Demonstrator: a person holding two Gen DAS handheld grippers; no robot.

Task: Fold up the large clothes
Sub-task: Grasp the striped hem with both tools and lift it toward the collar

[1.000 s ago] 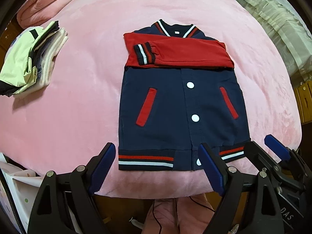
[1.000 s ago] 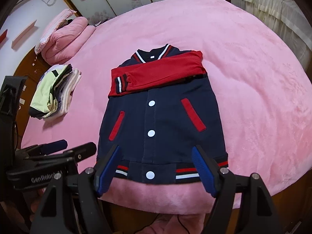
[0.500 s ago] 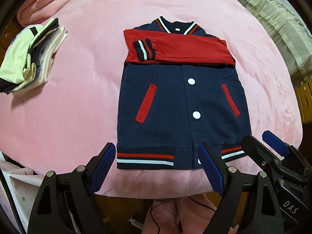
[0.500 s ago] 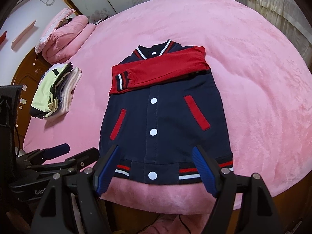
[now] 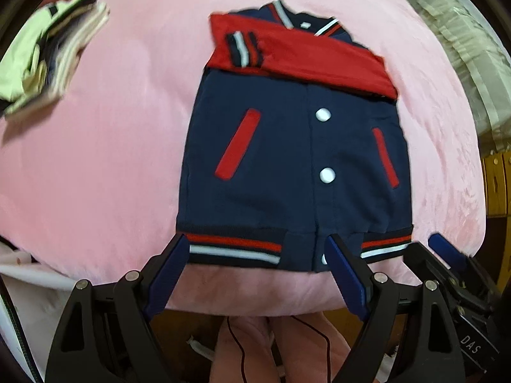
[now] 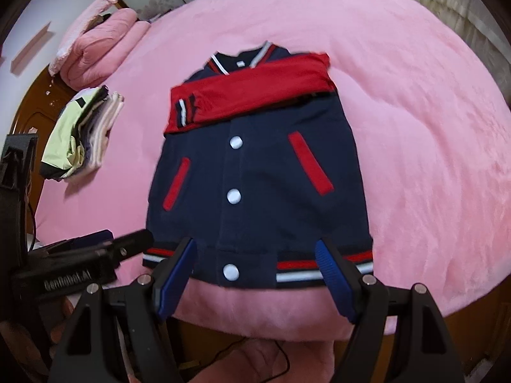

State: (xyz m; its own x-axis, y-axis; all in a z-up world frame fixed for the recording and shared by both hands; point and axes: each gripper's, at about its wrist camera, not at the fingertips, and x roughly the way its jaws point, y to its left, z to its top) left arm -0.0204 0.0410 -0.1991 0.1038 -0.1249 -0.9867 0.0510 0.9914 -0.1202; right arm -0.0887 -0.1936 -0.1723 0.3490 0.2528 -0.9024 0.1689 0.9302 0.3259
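A navy varsity jacket [image 5: 287,159] [image 6: 255,185] lies flat on the pink bed, front up, with white snaps and red pocket trims. Its red sleeves [image 5: 303,54] [image 6: 252,92] are folded across the chest. The striped hem [image 5: 233,249] [image 6: 306,268] faces me at the bed's near edge. My left gripper [image 5: 255,252] hangs open just above the hem's left half, nothing between its blue pads. My right gripper [image 6: 255,255] stands open over the hem's middle and right part, also empty. Each gripper shows in the other's view, the right one [image 5: 447,255] and the left one [image 6: 105,242].
A stack of folded clothes [image 5: 48,54] [image 6: 83,134] sits on the bed at the left. A pink folded quilt [image 6: 99,48] lies at the far left by the headboard. A curtain [image 5: 463,48] hangs to the right. The pink bedspread [image 6: 415,127] spreads wide around the jacket.
The left gripper has sunk toward the hem, so the jacket looks larger and its hem now lies between the fingertips. The right gripper has barely shifted. Both stay open.
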